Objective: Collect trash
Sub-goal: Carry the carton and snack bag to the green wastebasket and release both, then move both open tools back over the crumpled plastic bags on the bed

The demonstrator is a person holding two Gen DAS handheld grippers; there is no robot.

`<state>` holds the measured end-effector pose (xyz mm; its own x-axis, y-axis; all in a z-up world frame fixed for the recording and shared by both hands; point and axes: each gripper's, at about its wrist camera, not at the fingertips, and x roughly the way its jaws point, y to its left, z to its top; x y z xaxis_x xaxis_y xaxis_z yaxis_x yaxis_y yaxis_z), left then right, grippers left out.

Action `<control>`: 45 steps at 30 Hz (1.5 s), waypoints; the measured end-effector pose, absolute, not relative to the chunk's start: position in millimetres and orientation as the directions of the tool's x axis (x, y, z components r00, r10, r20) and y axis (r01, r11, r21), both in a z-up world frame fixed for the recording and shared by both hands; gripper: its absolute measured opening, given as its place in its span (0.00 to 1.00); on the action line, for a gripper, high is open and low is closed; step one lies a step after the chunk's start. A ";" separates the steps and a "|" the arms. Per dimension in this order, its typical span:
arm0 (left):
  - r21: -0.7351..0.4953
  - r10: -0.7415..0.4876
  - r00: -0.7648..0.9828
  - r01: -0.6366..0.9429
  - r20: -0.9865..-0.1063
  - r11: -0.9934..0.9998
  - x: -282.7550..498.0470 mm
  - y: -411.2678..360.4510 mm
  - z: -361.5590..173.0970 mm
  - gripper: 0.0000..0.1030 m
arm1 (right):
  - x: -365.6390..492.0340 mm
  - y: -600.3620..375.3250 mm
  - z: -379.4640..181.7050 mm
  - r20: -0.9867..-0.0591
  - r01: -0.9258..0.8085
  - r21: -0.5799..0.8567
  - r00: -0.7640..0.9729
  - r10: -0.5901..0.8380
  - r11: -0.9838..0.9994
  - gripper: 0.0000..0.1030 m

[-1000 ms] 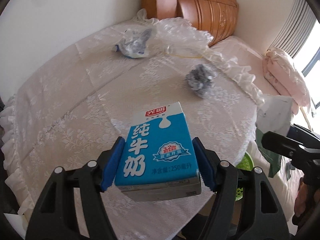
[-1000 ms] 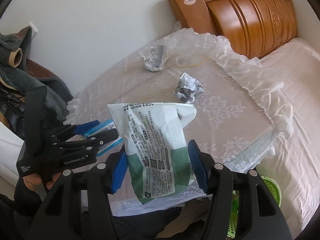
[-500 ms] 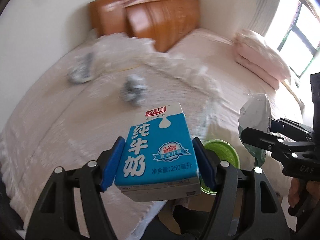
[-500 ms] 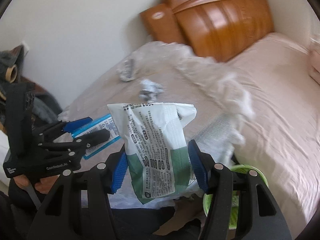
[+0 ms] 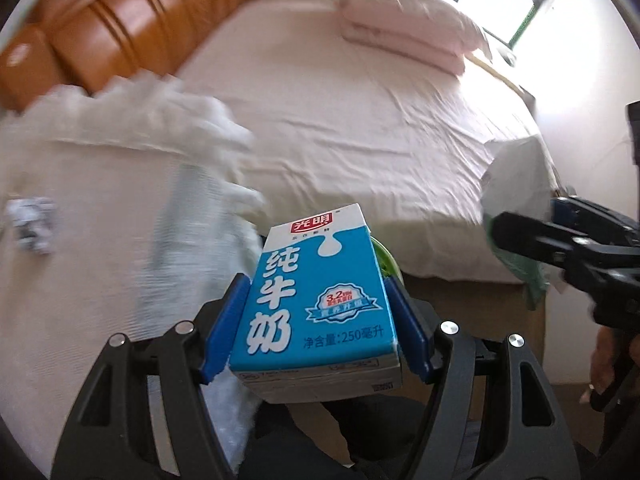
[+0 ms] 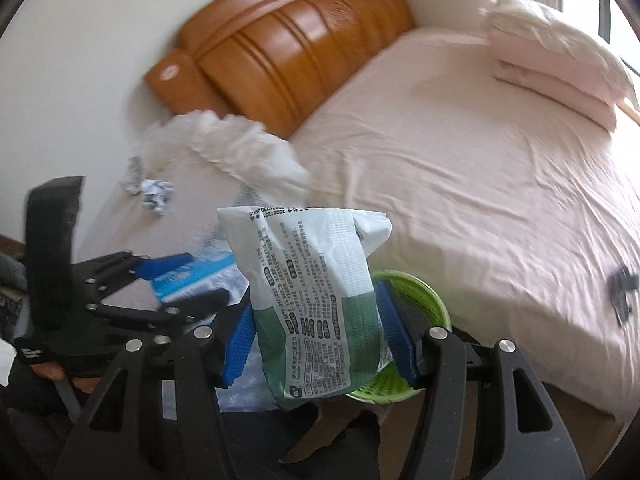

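My left gripper [image 5: 316,320] is shut on a blue and white milk carton [image 5: 320,300] and holds it in the air, beside the table's edge. My right gripper [image 6: 316,316] is shut on a white and green snack bag [image 6: 316,300], held above a green mesh waste basket [image 6: 416,300]. The basket's rim peeks out behind the carton in the left wrist view [image 5: 386,260]. The right gripper with the bag shows at the right of the left wrist view [image 5: 520,216]. The left gripper with the carton shows at the left of the right wrist view [image 6: 180,276].
A round table with a lace cloth [image 5: 80,260] carries crumpled paper [image 5: 32,224] and a clear plastic bag [image 6: 208,136]. A bed with a pink sheet [image 5: 360,120], folded pink quilt [image 5: 408,28] and wooden headboard [image 6: 288,52] fills the right.
Both grippers have swung right, away from the table toward the bed. The green basket has come under the snack bag. Both loads stay gripped.
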<state>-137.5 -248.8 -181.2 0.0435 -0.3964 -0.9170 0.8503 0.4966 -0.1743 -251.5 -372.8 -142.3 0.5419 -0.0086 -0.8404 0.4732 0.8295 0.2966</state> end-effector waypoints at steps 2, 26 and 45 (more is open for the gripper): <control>-0.199 -0.368 -0.007 0.852 -0.930 0.485 -140.2 -271.1 -204.2 0.64 | -261.7 -381.7 -148.7 -0.848 0.489 0.299 0.530 -0.006 0.819 0.57; -0.109 -0.343 0.161 0.753 -0.925 0.649 -135.8 -274.7 -180.8 0.92 | -255.5 -410.3 -222.6 -0.896 0.467 0.294 0.438 0.071 0.834 0.58; -0.085 -0.350 0.377 0.568 -0.858 0.819 -78.4 -158.2 -107.3 0.92 | -185.0 -346.6 -210.5 -0.932 0.445 0.200 0.362 0.030 0.873 0.98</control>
<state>-78.4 -158.2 -107.3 0.3769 -0.3501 -0.8575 0.5677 0.8188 -0.0848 -185.0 -346.6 -210.5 0.3617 0.0297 -0.9318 0.4448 0.8729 0.2005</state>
